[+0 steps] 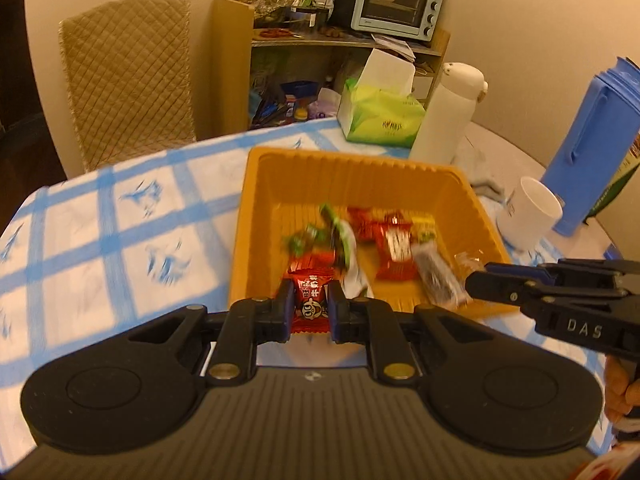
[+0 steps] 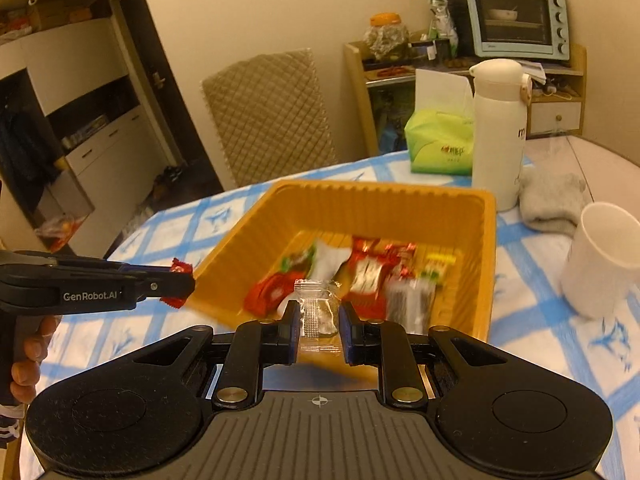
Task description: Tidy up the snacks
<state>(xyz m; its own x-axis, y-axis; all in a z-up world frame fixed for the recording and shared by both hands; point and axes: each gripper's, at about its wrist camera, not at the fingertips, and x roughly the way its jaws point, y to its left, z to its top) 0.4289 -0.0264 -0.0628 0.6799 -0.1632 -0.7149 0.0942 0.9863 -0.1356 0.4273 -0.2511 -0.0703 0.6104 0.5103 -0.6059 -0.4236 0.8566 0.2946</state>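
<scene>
Left wrist view. My left gripper (image 1: 311,305) pinches a red packet (image 1: 312,294), pads pressed on both flat sides, jaws nearly together. The packet stands on end, long axis running 12 to 6, just over the near rim of the orange tray (image 1: 256,216). The tray lies at 12 to 1 o'clock from the tool, on the blue-check cloth (image 1: 120,232). Loose snacks (image 1: 384,240) sit in the tray's right half, red, green and dark wrappers mixed; blur hides their detail. The right gripper (image 1: 476,280) enters from 3 o'clock, tip over the tray's near right corner.

Right wrist view. My right gripper (image 2: 319,316) pinches a clear packet (image 2: 318,312) holding something pale, jaws close together on it, long axis 12 to 6. The tray (image 2: 400,200) lies straight ahead at 12; snacks (image 2: 368,276) are just past the packet. The left gripper (image 2: 180,284) comes in from 9 o'clock with red wrapper showing at its tip, beside the tray's left wall.

Judgement: both hands are loaded and about equally near the tray; where each packet belongs I cannot tell.
</scene>
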